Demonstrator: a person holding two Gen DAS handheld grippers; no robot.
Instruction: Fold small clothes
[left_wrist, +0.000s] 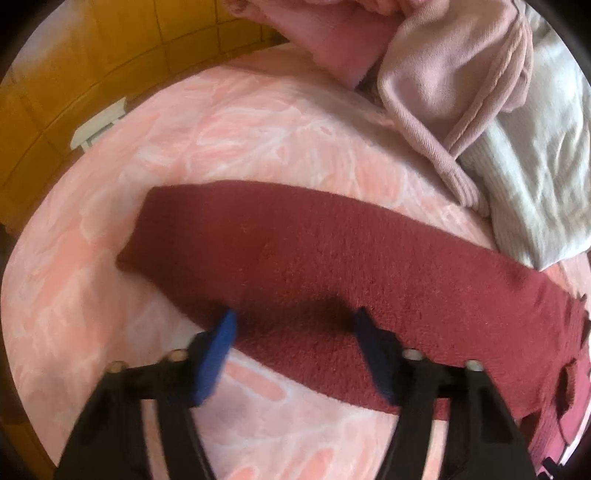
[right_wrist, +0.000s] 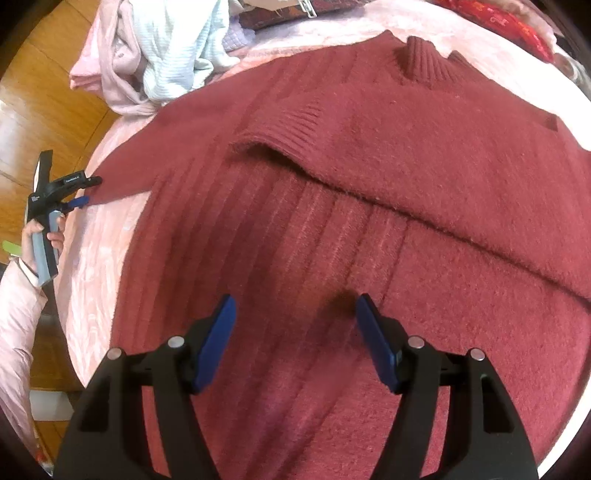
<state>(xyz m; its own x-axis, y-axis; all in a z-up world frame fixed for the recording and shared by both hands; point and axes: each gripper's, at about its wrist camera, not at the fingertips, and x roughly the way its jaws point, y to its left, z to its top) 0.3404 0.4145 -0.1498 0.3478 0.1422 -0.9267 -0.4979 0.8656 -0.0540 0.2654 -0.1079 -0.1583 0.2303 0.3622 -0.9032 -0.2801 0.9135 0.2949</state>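
Note:
A dark red knitted sweater (right_wrist: 369, 206) lies flat on a pink patterned bed cover (right_wrist: 92, 295). One sleeve is folded across its chest, the cuff (right_wrist: 280, 129) near the middle. The other sleeve (left_wrist: 295, 251) stretches out to the left over the cover. My left gripper (left_wrist: 295, 325) is open, its blue pads over this sleeve's near edge, holding nothing. It also shows in the right wrist view (right_wrist: 83, 192) at the sleeve's end. My right gripper (right_wrist: 295, 314) is open and empty above the sweater's ribbed lower body.
A pile of pink (left_wrist: 454, 92) and white (left_wrist: 535, 166) clothes lies at the far side of the bed, also seen in the right wrist view (right_wrist: 162, 55). Wooden floor (left_wrist: 74, 55) lies beyond the bed edge. A red patterned item (right_wrist: 517, 26) sits at the far right.

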